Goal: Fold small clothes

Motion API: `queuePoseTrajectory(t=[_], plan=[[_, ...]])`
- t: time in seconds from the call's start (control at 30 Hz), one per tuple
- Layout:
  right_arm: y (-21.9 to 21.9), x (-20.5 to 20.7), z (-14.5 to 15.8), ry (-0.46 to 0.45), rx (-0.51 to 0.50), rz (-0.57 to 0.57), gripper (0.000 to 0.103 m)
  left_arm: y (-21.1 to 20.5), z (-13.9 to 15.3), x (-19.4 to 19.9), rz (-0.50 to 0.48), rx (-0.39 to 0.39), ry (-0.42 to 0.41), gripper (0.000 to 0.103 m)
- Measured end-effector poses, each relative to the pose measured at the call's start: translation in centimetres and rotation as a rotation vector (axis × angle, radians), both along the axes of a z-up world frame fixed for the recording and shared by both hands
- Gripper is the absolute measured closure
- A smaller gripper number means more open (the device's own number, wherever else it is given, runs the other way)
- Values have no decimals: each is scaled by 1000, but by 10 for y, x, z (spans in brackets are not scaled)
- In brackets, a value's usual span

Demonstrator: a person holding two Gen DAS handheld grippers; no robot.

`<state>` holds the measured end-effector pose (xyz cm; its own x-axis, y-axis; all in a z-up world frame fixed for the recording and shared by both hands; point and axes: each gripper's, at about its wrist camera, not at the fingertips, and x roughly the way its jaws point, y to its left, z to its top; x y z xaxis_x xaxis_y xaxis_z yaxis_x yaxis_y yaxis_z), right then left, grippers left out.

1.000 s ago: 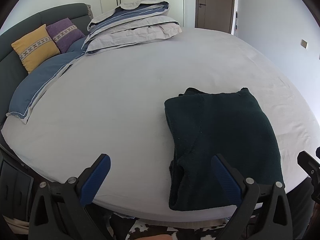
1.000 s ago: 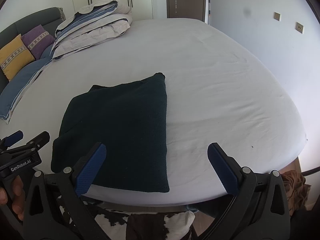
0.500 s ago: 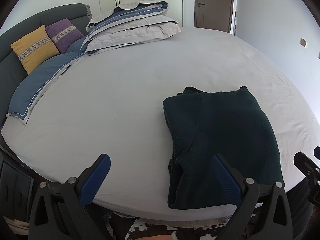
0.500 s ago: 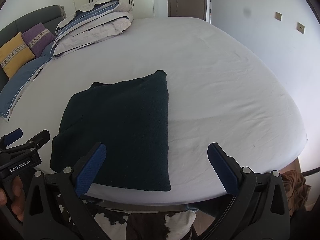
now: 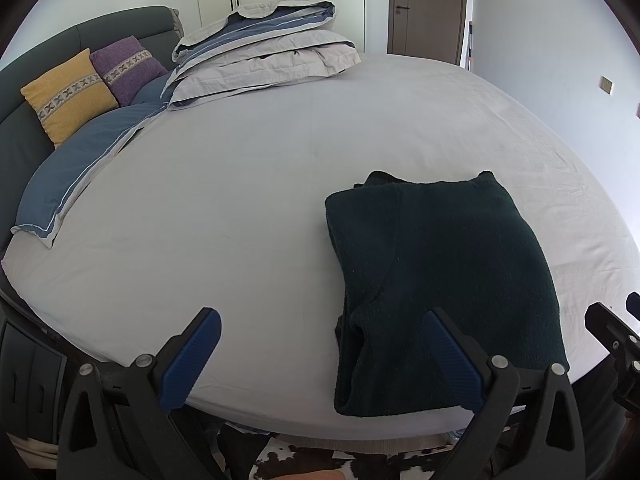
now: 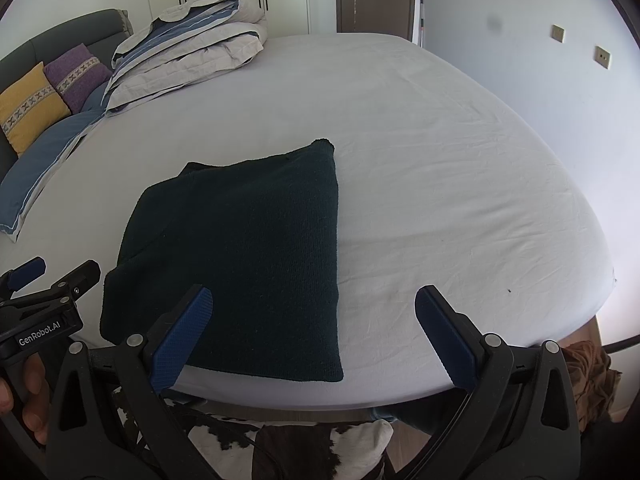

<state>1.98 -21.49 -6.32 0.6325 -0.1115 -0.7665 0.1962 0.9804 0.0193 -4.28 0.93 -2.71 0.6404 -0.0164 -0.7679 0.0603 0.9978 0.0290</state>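
A folded dark green garment (image 5: 440, 280) lies flat on a bed (image 5: 240, 200) covered w/ a pale grey sheet, its near hem right at the mattress's front edge. The left gripper (image 5: 320, 356), jaws spread wide and holding nothing, hovers just off that edge; its right blue pad sits over the garment's lower left corner in view, though contact can't be told. The right gripper (image 6: 316, 332) is likewise spread wide and empty, w/ the garment's near right corner between its pads.

Left to right across the bed: a yellow cushion (image 5: 68, 96) and a purple cushion (image 5: 128, 68) lean on a dark headboard (image 5: 40, 48), a blue pillow (image 5: 76, 168) lies below them, and a stack of folded bedding (image 5: 264, 52) sits at the far side. All are well apart from the garment. Wide bare sheet stretches left of and beyond it, plus a creased strip to its right.

Only the right wrist view shows a hand (image 6: 24, 392) on the left gripper's handle, marked GenRobot.AI, and brown cloth (image 6: 592, 376) past the bed's right corner. Only the left wrist view shows a dark cabinet (image 5: 28, 376) at lower left. Both show a brown door (image 5: 428, 8).
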Motion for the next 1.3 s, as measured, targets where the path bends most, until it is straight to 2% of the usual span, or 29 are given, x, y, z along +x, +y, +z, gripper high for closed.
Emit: queuePoseTrajectory(t=[1.3], plan=[[1,-2,-10,10,-2,8,0,2,-7,-4,-5,-4,10,0]])
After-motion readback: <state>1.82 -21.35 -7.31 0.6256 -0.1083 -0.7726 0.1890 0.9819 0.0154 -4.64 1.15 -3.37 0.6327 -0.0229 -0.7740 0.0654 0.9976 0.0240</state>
